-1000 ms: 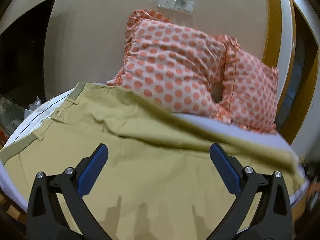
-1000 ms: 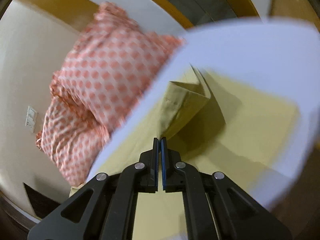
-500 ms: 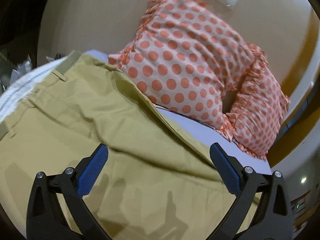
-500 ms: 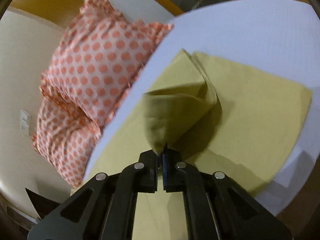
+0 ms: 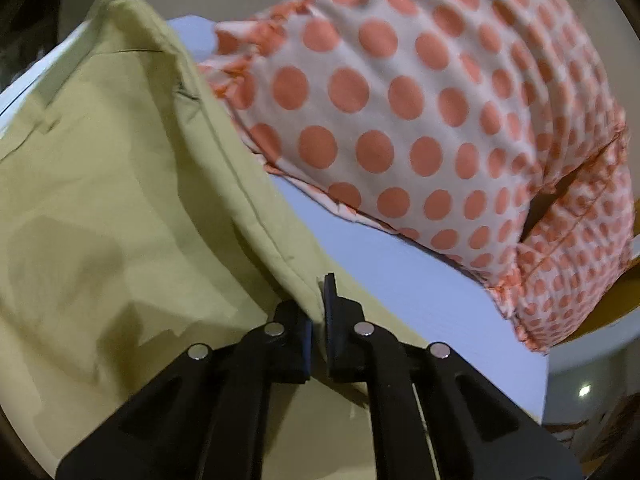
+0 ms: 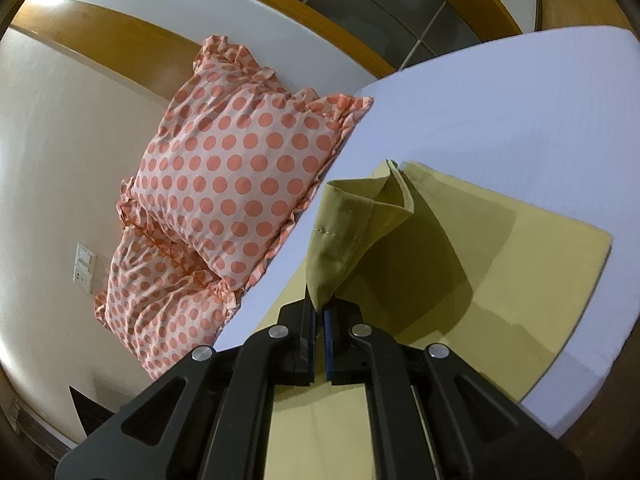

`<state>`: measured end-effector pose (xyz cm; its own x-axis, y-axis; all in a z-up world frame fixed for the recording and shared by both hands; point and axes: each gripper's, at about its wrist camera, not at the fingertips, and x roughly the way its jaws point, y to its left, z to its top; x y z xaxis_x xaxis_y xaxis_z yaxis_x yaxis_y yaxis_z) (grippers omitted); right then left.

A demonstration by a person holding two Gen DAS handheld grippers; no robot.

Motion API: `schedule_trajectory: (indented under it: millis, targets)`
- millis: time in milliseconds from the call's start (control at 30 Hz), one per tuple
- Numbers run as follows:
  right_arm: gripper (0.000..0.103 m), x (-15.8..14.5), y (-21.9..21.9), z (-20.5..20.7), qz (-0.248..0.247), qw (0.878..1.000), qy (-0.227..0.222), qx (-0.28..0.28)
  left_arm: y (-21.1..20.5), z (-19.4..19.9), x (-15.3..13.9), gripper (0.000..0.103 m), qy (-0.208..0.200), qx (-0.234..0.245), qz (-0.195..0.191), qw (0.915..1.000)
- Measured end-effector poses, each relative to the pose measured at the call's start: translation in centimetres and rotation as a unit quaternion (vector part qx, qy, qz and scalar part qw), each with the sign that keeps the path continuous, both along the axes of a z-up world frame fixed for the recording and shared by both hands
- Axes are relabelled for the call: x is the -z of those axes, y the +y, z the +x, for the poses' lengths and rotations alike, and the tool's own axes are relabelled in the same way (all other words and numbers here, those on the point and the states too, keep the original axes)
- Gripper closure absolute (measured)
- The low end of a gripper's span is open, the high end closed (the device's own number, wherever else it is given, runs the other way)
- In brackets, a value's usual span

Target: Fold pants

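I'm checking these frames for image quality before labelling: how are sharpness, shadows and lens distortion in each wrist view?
Left wrist view: the orange polka-dot pillow is motion-smeared toward the upper right; the left gripper stays sharp, and soft shadows cross the khaki cotton pants. Right wrist view: crisp; the right gripper lifts a fold that casts a dark shadow on the pants, and fisheye bends the white bed sheet edge.

Pants cropped (left edge)

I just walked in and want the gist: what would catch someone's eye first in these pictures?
The polka-dot pillows, stacked against the wall at the head of the bed, stand out most. Next come the khaki pants spread over the sheet, pinched along one edge by the left gripper and lifted into a peak by the right gripper.
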<state>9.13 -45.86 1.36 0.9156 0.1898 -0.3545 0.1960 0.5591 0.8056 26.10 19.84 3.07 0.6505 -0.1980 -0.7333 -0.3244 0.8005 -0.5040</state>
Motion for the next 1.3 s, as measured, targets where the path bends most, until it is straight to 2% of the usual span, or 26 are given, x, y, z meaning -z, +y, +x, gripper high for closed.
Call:
schedule_trajectory:
  millis: [67, 133, 200, 233, 300, 433, 533, 667, 700, 733, 767, 800, 833, 900, 1033, 1100, 1133, 1167, 1200, 1300]
  targets:
    - [0.100, -0.6, -0.3, -0.7, -0.008, 1.000, -0.010, 0.011, -0.5, -3.9, -1.7, 0.099, -0.039, 0.008, 0.023, 0.9989]
    - [0.100, -1.2, -0.8, -1.8, -0.016, 0.999, -0.017, 0.025, -1.0, -10.2, -3.6, 0.098, -0.080, 0.015, 0.044, 0.9957]
    - [0.100, -1.5, -1.2, -2.8, -0.022, 0.999, -0.016, 0.038, -1.3, -15.4, -4.3, 0.094, -0.098, 0.019, 0.051, 0.9937]
    - [0.100, -1.4, -1.4, -3.4, -0.023, 0.999, -0.015, 0.044, -1.6, -18.7, -4.1, 0.093, -0.101, 0.017, 0.057, 0.9931]
    - [0.100, -1.0, -1.7, -4.4, -0.027, 0.998, -0.005, 0.054, -1.9, -22.4, -3.0, 0.090, -0.093, 0.011, 0.060, 0.9938]
    - [0.100, 0.8, -2.1, -5.2, -0.020, 0.997, 0.028, 0.065, -2.2, -26.3, 0.5, 0.091, -0.056, -0.010, 0.044, 0.9974]
    - [0.100, 1.8, -2.4, -5.4, -0.017, 0.997, 0.041, 0.068, -1.7, -27.7, 1.9, 0.091, -0.052, -0.018, 0.014, 0.9984]
    - [0.099, 2.0, -2.4, -5.6, -0.037, 0.995, 0.065, 0.072, -1.6, -28.1, 2.4, 0.091, -0.058, -0.010, 0.013, 0.9982]
    - [0.093, 1.8, -2.3, -5.9, -0.043, 0.994, 0.068, 0.076, -1.7, -28.3, 2.4, 0.090, -0.060, -0.008, 0.016, 0.9980]
    - [0.072, 1.5, -2.3, -6.4, -0.053, 0.992, 0.074, 0.091, -1.7, -28.4, 2.4, 0.089, -0.063, -0.006, 0.017, 0.9979]
    - [0.045, 1.3, -2.4, -6.8, -0.062, 0.990, 0.077, 0.104, -1.7, -28.6, 2.4, 0.086, -0.067, -0.001, 0.016, 0.9977]
    - [0.038, 1.0, -2.5, -7.4, -0.075, 0.987, 0.072, 0.121, -1.8, -28.8, 2.4, 0.081, -0.071, 0.003, 0.015, 0.9973]
    - [0.038, 0.9, -2.6, -7.9, -0.088, 0.985, 0.070, 0.135, -1.9, -28.9, 2.3, 0.078, -0.077, 0.007, 0.015, 0.9969]
    - [0.040, 1.1, -2.6, -8.0, -0.098, 0.982, 0.079, 0.139, -2.1, -29.3, 2.2, 0.066, -0.095, 0.017, 0.016, 0.9952]
    - [0.054, 2.3, -2.0, -7.5, -0.095, 0.985, 0.079, 0.119, -2.4, -30.0, 2.0, 0.057, -0.114, 0.029, 0.018, 0.9929]
    - [0.064, 2.6, -1.2, -7.1, -0.095, 0.988, 0.074, 0.096, -2.5, -30.6, 2.0, 0.053, -0.122, 0.034, 0.018, 0.9917]
    - [0.073, 2.8, -0.8, -6.8, -0.098, 0.989, 0.072, 0.086, -2.5, -30.8, 2.0, 0.052, -0.126, 0.036, 0.016, 0.9912]
    - [0.086, 3.0, -0.6, -6.7, -0.103, 0.989, 0.073, 0.079, -2.4, -31.0, 1.9, 0.051, -0.130, 0.036, 0.014, 0.9907]
    - [0.092, 3.2, -0.6, -6.3, -0.107, 0.989, 0.069, 0.071, -2.2, -31.3, 2.0, 0.050, -0.134, 0.035, 0.012, 0.9904]
    - [0.096, 2.5, -0.2, -5.7, -0.107, 0.991, 0.047, 0.064, -1.4, -32.1, 1.9, 0.048, -0.141, 0.023, 0.008, 0.9897]
